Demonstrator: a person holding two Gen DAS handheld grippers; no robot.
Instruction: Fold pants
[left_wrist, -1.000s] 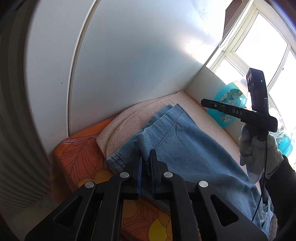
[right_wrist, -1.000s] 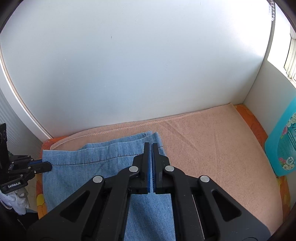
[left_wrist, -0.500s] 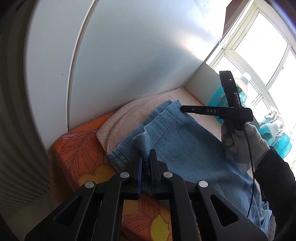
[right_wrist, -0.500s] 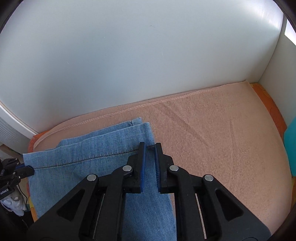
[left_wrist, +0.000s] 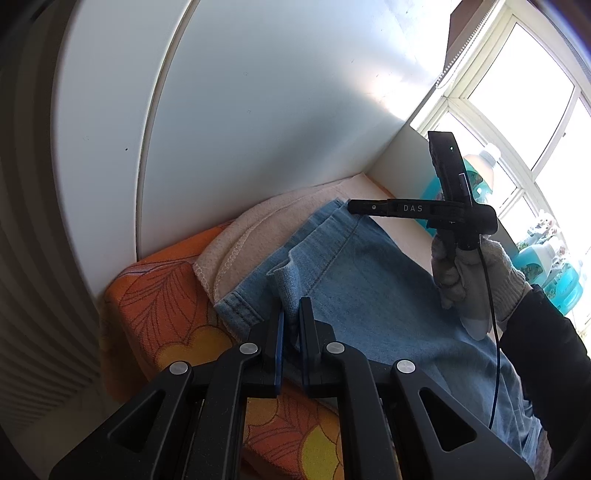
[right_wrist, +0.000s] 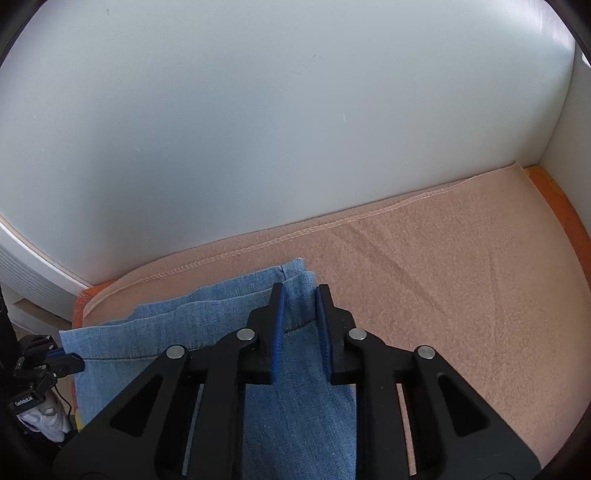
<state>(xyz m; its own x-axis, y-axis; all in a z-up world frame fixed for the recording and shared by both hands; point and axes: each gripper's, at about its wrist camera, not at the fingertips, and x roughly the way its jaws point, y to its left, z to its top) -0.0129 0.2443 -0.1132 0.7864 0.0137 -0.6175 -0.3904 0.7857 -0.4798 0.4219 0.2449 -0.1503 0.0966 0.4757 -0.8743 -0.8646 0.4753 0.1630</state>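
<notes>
the pants (right_wrist: 295, 413) lie flat on the blanket (right_wrist: 461, 295) against the white wall (right_wrist: 295, 129), legs laid one over the other with the hems stacked at the far end, so a lengthwise fold looks done. the right gripper (right_wrist: 299, 321) hangs over the hem corner with its jaws apart, denim between them but not pinched. the left gripper (left_wrist: 290, 325) is nearly closed on a raised bit of denim at the other hem corner; it seems to grip the cloth, with a slim gap showing. judging by the long stretch of denim running back toward the person, the crosswise folds are left to do.
</notes>
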